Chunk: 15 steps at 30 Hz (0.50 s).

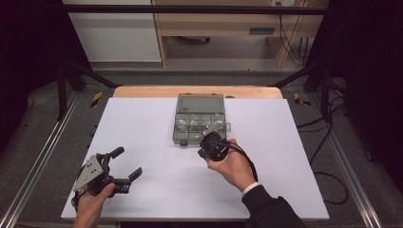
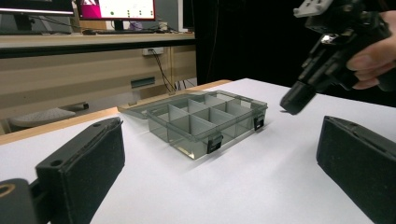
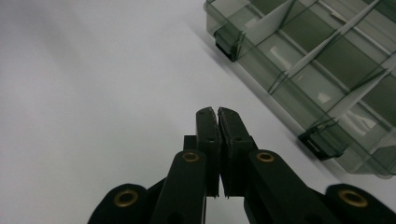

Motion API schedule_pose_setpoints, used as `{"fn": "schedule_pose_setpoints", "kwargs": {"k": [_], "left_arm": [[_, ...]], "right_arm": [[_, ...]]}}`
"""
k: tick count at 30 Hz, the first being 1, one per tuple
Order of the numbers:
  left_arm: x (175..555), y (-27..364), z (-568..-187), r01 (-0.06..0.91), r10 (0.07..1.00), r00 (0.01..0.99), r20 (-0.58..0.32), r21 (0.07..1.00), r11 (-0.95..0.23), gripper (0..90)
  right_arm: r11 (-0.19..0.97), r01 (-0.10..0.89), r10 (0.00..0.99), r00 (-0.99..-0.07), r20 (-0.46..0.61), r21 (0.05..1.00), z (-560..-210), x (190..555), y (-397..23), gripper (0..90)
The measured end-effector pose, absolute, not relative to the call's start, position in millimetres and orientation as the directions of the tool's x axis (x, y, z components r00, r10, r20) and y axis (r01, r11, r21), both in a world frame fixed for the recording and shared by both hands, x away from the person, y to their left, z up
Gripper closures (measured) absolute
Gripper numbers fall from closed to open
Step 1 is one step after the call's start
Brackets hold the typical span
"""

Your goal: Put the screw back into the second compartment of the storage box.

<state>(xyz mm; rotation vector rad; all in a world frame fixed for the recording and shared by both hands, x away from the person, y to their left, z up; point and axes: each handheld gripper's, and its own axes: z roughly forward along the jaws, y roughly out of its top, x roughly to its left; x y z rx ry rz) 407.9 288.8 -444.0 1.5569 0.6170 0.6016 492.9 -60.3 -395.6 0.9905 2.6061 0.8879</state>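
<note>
We start with the desk (image 1: 142,142), covered by a white sheet, and on it the smoked-plastic compartment box (image 1: 200,119), sitting toward the far middle with its lid (image 1: 200,104) laid open flat on the far side. The box's long axis runs roughly across the desk, and its two black latches (image 3: 322,142) face us on the near wall.

The relation that matters: the right tool (image 1: 210,144) is held just off the box's near edge, at its right-hand half, and in the right gripper view (image 3: 217,112) the near wall lies ahead and to the right of the tips, close but apart from them. Its jaws are pressed together with nothing between them. The left tool (image 1: 126,164) hangs near the desk's near-left corner, well apart from the box, its jaws spread wide and empty; from the left gripper view the box (image 2: 205,119) lies straight ahead between the two pads (image 2: 93,163). So the right hand (image 1: 233,166) is much the nearer, and we judge that any work on the latches or compartments falls to it.

Hard to make out: pale glints show in some compartments (image 1: 195,124), but we cannot tell whether they are small parts or reflections off the dividers. From above, the right tool's tips are masked by its own body.
</note>
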Motion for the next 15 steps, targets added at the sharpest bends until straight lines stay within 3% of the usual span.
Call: {"fn": "schedule_pose_setpoints", "kwargs": {"k": [15], "left_arm": [[409.0, 288.7, -444.1, 0.037, 0.694, 0.719, 0.02, 0.997, -0.066, 0.9]], "right_arm": [[0.544, 0.524, 0.704, -0.71, -0.016, 0.655, -373.2, 525.5, -53.3, 88.1]]}}
